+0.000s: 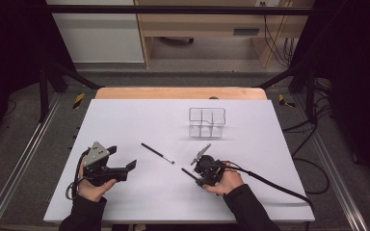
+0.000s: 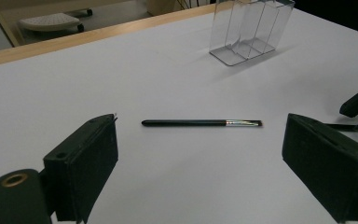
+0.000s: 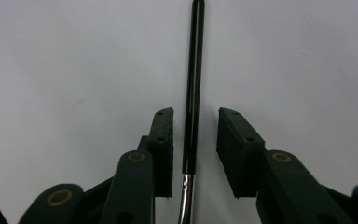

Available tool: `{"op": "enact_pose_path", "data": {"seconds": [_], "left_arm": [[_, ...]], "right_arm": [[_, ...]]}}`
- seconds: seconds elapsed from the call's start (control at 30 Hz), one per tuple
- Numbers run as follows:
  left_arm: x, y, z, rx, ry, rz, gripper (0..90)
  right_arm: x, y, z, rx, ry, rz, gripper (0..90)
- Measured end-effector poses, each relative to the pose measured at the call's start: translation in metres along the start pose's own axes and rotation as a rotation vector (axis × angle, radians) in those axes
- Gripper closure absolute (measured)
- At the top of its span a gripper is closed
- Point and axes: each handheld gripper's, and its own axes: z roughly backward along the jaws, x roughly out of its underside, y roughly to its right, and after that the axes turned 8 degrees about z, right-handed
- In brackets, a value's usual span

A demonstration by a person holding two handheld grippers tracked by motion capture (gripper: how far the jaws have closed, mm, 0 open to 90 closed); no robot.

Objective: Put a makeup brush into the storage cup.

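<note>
Lay flat on the white tabletop point(image 1: 125, 192): a slim black makeup brush point(image 1: 157, 153) with a silver ferrule, between the two hands and near the middle. Stood well beyond it, toward the far edge: a clear plastic organizer point(image 1: 206, 122) with several compartments. Held low over the brush's ferrule end: the right gripper point(image 3: 195, 140), jaws narrow, straddling the handle with a small gap on each side, pads not pressing. Rested apart on the other side: the left gripper point(image 2: 200, 163), jaws wide, nothing between them.
</note>
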Motion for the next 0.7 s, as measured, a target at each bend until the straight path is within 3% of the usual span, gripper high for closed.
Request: {"op": "enact_pose_path", "data": {"seconds": [0.1,0.5,0.7], "left_arm": [[0.0,0.0,0.0,0.0,-0.001,0.001,9.7],[0.0003,0.0002,-0.001,0.0,-0.008,-0.002,9.7],[0.0004,0.0003,-0.0012,0.0,-0.01,-0.004,9.7]], "right_arm": [[0.0009,-0.0007,-0.0039,0.0,-0.018,0.017,70.7],[0.0005,-0.001,-0.005,-0.006,-0.032,0.009,83.7],[0.0007,-0.0012,-0.0045,-0.008,-0.028,0.008,84.3]]}}
